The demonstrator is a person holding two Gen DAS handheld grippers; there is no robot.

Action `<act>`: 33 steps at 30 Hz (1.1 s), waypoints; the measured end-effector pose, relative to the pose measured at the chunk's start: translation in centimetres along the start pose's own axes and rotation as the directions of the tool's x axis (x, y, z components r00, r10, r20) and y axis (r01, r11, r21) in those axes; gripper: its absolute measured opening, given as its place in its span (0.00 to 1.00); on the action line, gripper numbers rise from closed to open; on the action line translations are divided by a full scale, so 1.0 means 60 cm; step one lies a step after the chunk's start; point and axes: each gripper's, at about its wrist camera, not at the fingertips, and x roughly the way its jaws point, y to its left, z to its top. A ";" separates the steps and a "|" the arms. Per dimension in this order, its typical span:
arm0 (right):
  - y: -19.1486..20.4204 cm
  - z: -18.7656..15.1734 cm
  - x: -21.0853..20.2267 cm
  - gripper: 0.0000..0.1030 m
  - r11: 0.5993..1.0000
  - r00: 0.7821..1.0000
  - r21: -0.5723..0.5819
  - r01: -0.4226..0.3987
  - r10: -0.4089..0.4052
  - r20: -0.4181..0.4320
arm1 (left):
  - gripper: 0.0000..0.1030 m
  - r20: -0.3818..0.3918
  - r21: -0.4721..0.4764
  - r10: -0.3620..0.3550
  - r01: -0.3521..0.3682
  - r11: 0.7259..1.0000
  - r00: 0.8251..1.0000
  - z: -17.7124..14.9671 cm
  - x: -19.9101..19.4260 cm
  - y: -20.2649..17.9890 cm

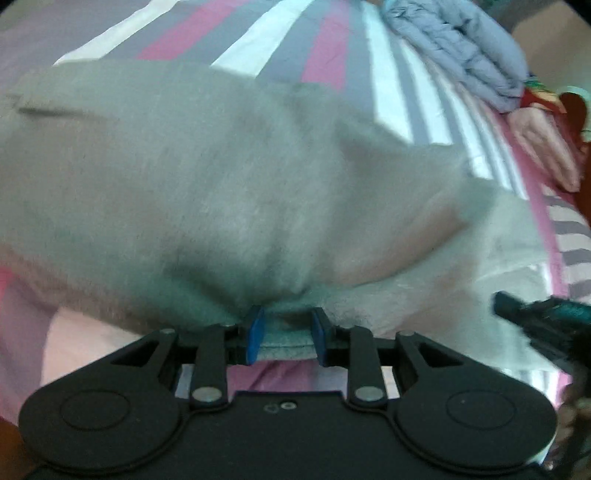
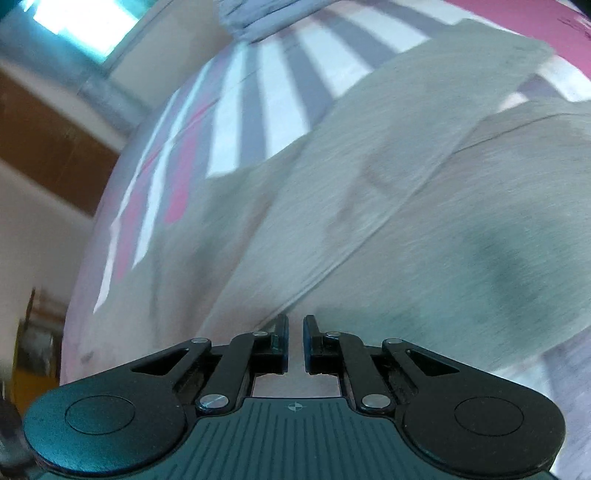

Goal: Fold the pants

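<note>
Grey sweatpants lie across a bed with a pink, grey and white striped sheet. My left gripper is shut on a thick edge of the pants, bunching the cloth between its blue pads. The right gripper's body shows at the right edge of the left wrist view. In the right wrist view the pants fill the frame with a seam running diagonally. My right gripper has its fingers nearly together with a narrow gap; I cannot tell whether cloth sits between them.
A folded grey-blue garment lies at the far right of the bed, also at the top of the right wrist view. Pink cloth lies beside it. The bed's edge, a brown wooden panel and a bright window lie to the left.
</note>
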 end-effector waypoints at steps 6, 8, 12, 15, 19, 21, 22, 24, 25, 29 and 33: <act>-0.055 0.051 0.010 0.08 0.990 0.998 0.129 0.048 -0.054 0.037 | 0.18 -0.010 0.006 0.050 -0.050 0.999 0.999 0.006 0.008 -0.012; -0.071 0.068 0.018 0.08 0.984 0.996 0.168 0.057 -0.069 0.064 | 0.18 -0.010 0.011 0.051 -0.050 0.999 0.999 0.009 0.011 -0.018; -0.091 0.087 0.038 0.08 0.966 0.992 0.256 0.037 -0.066 0.106 | 0.18 -0.018 -0.009 0.038 -0.038 0.999 0.999 0.007 0.010 -0.012; -0.113 0.088 0.038 0.08 0.934 0.987 0.355 -0.033 -0.026 0.159 | 0.18 -0.018 -0.007 0.035 -0.036 0.999 0.999 0.007 0.009 -0.008; -0.132 0.074 0.016 0.08 0.916 0.984 0.395 -0.074 0.003 0.179 | 0.18 -0.018 -0.004 0.031 -0.031 1.000 0.999 0.002 0.006 -0.005; -0.145 0.067 0.001 0.08 0.921 0.983 0.387 -0.043 -0.030 0.180 | 0.18 -0.017 -0.009 0.026 -0.026 1.000 1.000 0.004 0.008 -0.004; -0.152 0.064 -0.009 0.08 0.918 0.982 0.395 -0.042 -0.036 0.186 | 0.18 -0.018 -0.010 0.026 -0.026 1.000 0.999 0.006 0.009 -0.003; -0.160 0.058 -0.012 0.08 0.915 0.982 0.399 -0.052 -0.025 0.185 | 0.18 -0.017 -0.007 0.030 -0.030 1.000 0.999 0.005 0.006 -0.004; -0.157 0.061 -0.008 0.08 0.917 0.984 0.396 -0.055 -0.019 0.179 | 0.18 -0.016 -0.005 0.030 -0.030 1.000 0.999 0.004 0.006 -0.005; -0.139 0.083 0.016 0.32 0.913 0.980 0.395 -0.106 0.028 0.196 | 0.19 -0.017 -0.015 0.020 -0.020 1.000 1.000 0.003 0.004 -0.001; -0.116 0.083 0.011 0.63 0.936 0.974 0.334 -0.110 0.035 0.224 | 0.19 -0.017 -0.016 0.024 -0.024 1.000 1.000 0.004 0.005 -0.001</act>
